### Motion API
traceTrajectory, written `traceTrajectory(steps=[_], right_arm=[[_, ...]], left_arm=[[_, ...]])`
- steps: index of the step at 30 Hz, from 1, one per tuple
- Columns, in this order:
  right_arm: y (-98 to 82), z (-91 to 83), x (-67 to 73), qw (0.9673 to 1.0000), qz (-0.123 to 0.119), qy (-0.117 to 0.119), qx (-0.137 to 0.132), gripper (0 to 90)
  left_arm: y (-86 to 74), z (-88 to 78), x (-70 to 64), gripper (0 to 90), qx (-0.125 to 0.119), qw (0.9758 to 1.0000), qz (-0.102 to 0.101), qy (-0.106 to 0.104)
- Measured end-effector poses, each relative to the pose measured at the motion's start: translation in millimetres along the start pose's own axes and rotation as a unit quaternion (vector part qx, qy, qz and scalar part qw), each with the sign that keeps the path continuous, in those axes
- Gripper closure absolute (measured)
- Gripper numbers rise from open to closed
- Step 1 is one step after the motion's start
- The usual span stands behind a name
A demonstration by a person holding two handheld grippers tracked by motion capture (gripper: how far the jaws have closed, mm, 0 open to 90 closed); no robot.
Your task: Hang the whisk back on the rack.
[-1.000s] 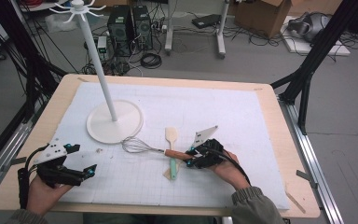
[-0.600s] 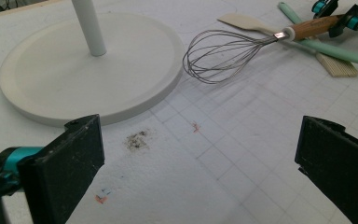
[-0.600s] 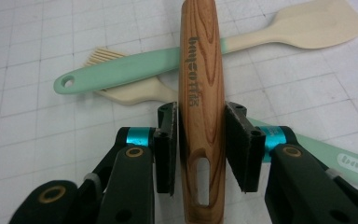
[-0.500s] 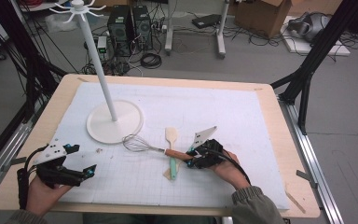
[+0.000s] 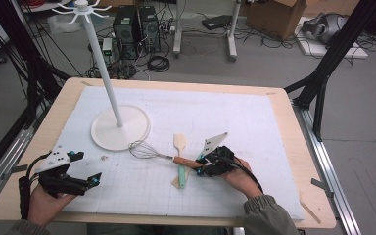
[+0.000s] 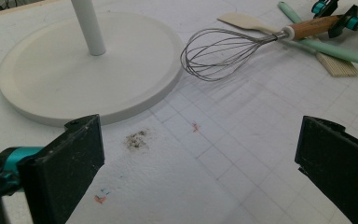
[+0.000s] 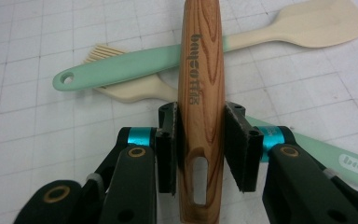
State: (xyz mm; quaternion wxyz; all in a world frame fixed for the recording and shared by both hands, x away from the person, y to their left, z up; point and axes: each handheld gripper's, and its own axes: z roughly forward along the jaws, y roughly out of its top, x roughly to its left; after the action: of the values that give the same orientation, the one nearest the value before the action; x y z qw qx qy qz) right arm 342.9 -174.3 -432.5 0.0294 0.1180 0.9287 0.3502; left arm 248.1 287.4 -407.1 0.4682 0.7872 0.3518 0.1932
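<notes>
Between the right gripper's two black jaws lay the whisk's wooden handle, running straight out ahead of the tool. The pads sat on either side of it — the left one apparently touching, the right one with perhaps a sliver of gap; the jaws stood narrow and had crept only slightly closer, so the grip looked all but made, though I could not tell whether it was firm. The whisk's wire head pointed away from that gripper toward the white stand's round base, resting on the mat just beside its rim. Under the handle, just ahead of the jaws, lay a mint-handled spatula, crossed with a pale brush; a second mint handle ran off beside the right jaw.

Well off to the left, the left gripper rested on the mat with its jaws wide apart and nothing between them, facing the stand's base and the whisk beyond it.

Judged from this, the job was at its start: the whisk had been reached and framed by the jaws, yet it lay flat on the table, not lifted. Left to do — finish the squeeze, raise the whisk clear of the utensils beneath it, and probably carry it to the hooks atop the stand's pole. The other utensils lay untouched.
</notes>
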Motion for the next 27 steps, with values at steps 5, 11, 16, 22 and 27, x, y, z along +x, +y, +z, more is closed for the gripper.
traceTrajectory(steps=[5,11,16,22,27], right_arm=[[0.3,-0.6,-0.3,1.0,-0.004,0.0,-0.001,67.9],[1.9,-0.6,2.4,0.9999,-0.015,0.005,0.004,70.9],[2.3,-0.8,3.2,0.9998,-0.016,0.008,0.003,71.0],[2.4,-2.6,3.8,0.9997,-0.018,0.016,0.0,71.3],[3.1,-4.4,5.1,0.9995,-0.021,0.021,-0.007,71.4]], left_arm=[[0.0,0.0,-0.1,1.7,-0.001,1.0,-0.001,0.001],[0.2,-0.6,0.1,1.7,-0.001,1.0,0.001,0.001],[0.1,-0.5,-0.1,1.7,-0.001,1.0,0.0,0.001],[0.1,-0.3,-0.5,1.7,-0.002,1.0,-0.001,0.001],[0.3,-0.4,-0.4,1.7,-0.003,1.0,0.0,0.001]])
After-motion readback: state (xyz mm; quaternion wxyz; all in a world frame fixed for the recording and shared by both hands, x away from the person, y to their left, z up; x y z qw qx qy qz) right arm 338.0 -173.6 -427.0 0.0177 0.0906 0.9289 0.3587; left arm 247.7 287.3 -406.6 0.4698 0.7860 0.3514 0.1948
